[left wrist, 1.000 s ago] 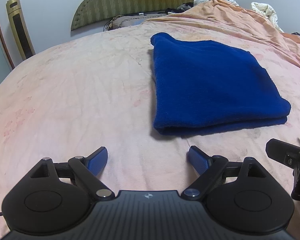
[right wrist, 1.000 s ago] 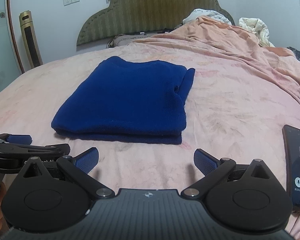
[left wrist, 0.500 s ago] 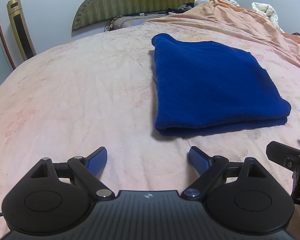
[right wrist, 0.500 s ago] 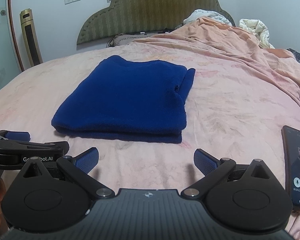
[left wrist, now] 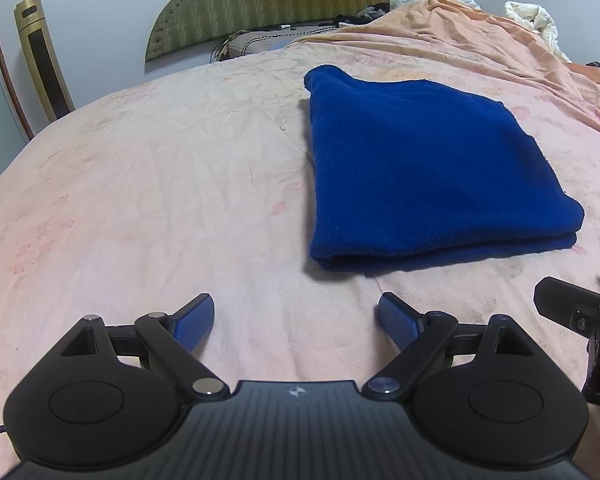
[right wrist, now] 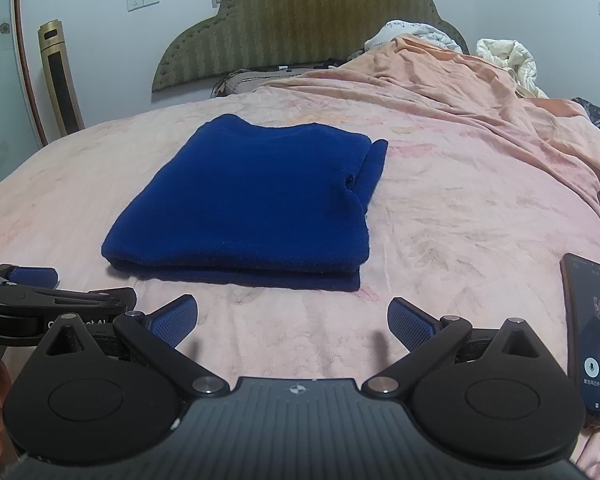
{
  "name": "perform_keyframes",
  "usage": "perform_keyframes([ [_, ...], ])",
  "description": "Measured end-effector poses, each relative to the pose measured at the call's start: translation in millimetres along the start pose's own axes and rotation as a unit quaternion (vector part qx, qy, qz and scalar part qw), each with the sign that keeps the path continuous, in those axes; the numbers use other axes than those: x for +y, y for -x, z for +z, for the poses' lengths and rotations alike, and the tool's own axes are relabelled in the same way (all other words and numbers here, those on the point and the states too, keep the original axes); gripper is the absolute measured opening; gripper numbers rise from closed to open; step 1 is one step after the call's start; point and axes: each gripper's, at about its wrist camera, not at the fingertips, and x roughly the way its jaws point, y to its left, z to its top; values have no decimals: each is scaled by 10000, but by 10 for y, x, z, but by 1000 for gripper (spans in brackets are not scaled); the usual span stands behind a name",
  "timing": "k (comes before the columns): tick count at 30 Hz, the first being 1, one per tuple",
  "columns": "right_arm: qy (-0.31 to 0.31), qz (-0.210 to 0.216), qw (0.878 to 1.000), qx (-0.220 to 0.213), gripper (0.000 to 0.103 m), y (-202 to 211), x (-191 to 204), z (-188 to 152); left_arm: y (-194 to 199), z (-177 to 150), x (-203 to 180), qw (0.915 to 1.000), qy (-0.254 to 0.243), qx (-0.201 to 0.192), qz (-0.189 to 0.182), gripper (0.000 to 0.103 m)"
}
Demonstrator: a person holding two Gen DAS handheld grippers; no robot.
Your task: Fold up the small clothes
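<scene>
At the bottom of each wrist view, the left claw [left wrist: 296,322] and right claw [right wrist: 292,322] are hovering wide open over the pink bed [right wrist: 440,216], gripping nothing. A phone [right wrist: 592,336] is lying at the lower right. Further up, at frame centre, the folded blue garment [right wrist: 252,208] is resting flat, with the green headboard [right wrist: 300,28] standing behind.

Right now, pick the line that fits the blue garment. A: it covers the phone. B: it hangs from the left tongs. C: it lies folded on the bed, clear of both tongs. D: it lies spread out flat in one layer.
C: the garment lies folded in stacked layers on the bed, beyond the open left tongs and right tongs.
</scene>
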Motion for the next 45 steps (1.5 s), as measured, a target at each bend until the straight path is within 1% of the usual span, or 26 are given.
perform_keyframes([
  [23,15,-32,9999,-100,103,54,-10,-1,43,8,-29,10000,-82,-12,15,90],
  [36,-28,-72,9998,-188,103,115,-45,7,85,25,-86,9997,-219,-30,53,90],
  [42,-85,-48,9998,-161,103,99,-73,-7,61,20,-61,9999,-120,42,35,90],
  [45,-84,1,9998,-161,103,87,-69,-11,64,20,-64,9999,-140,32,92,90],
])
